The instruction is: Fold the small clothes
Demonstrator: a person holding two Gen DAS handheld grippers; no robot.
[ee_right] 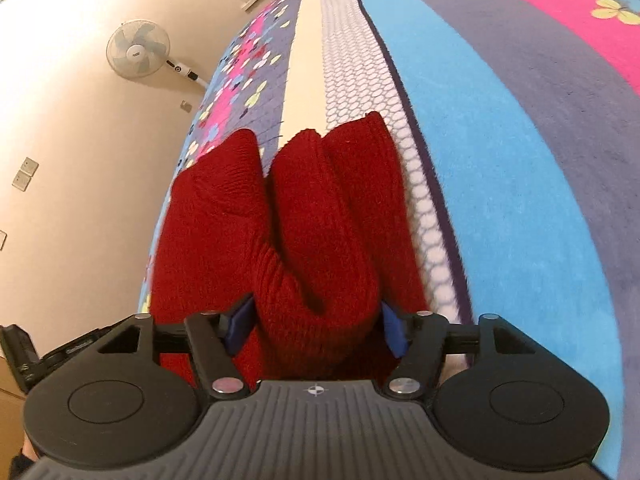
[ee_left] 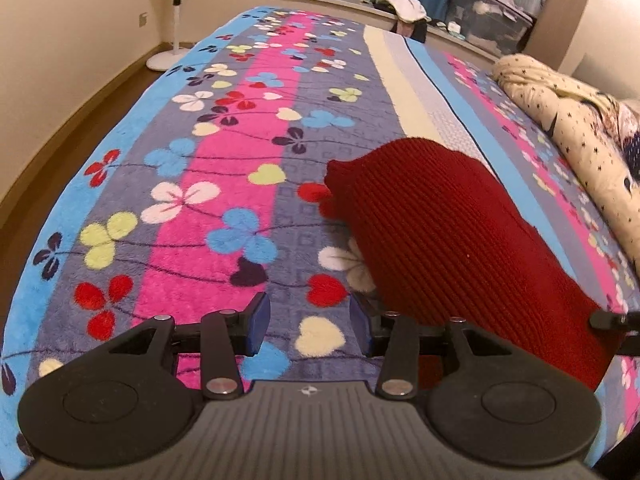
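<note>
Hand-held gripper [ee_right: 316, 328] — ribbed red knit [ee_right: 304, 240]

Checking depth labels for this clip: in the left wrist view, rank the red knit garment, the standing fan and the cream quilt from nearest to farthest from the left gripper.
1. Red knit garment: just right of the left gripper, on the blanket.
2. Cream quilt: far right side of the bed.
3. Standing fan: on the floor past the bed's far left corner.

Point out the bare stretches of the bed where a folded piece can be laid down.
The widest free patch is the floral blanket left of the red knit garment, running out to the blue edge stripe by the floor. The cream and grey stripes beyond the garment are bare too. The right side is crowded: the cream starred quilt is heaped there.
</note>
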